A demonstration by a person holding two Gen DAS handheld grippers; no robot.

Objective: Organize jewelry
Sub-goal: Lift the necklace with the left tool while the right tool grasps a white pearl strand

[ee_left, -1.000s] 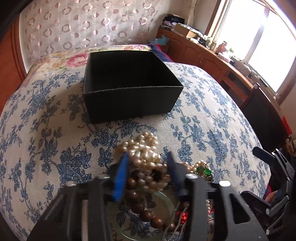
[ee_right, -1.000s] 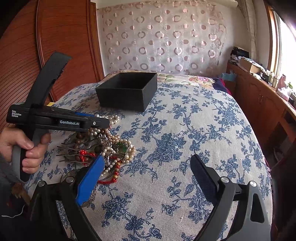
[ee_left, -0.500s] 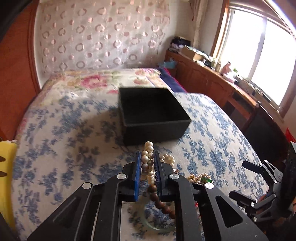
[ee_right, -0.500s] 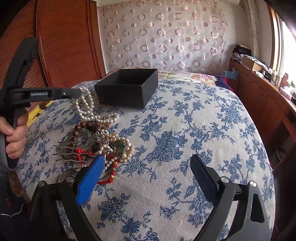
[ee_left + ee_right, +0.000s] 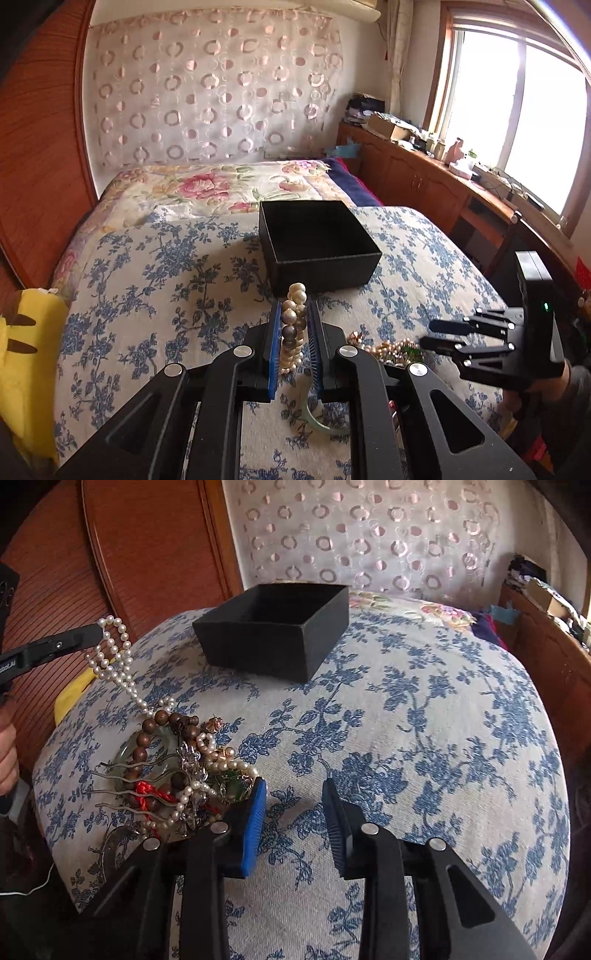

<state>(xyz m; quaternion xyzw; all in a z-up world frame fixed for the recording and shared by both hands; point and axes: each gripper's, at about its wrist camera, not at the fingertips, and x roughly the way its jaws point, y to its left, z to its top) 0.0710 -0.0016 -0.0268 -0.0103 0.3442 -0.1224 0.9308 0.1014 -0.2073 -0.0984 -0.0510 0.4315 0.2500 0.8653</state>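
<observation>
My left gripper [image 5: 293,314] is shut on a white pearl necklace [image 5: 293,325] and holds it lifted above the bed; in the right wrist view the strand [image 5: 118,668] hangs from the left fingertips [image 5: 92,635] down to the jewelry pile [image 5: 177,771]. The pile holds brown wooden beads, a jade bangle, pearls, red cord and wavy hairpins. An open black box [image 5: 317,243] stands beyond, also in the right wrist view [image 5: 273,627], and looks empty. My right gripper [image 5: 295,797] is partly open and empty, just right of the pile.
A blue-flowered cloth [image 5: 424,738] covers the bed. A yellow cushion [image 5: 26,373] lies at the left edge. A wooden headboard [image 5: 147,546] stands at the left, a wooden cabinet [image 5: 424,177] with clutter under the window at the right.
My left gripper closed on the pearl necklace and lifted it up off the pile. My right gripper narrowed its opening and moved in closer to the pile.
</observation>
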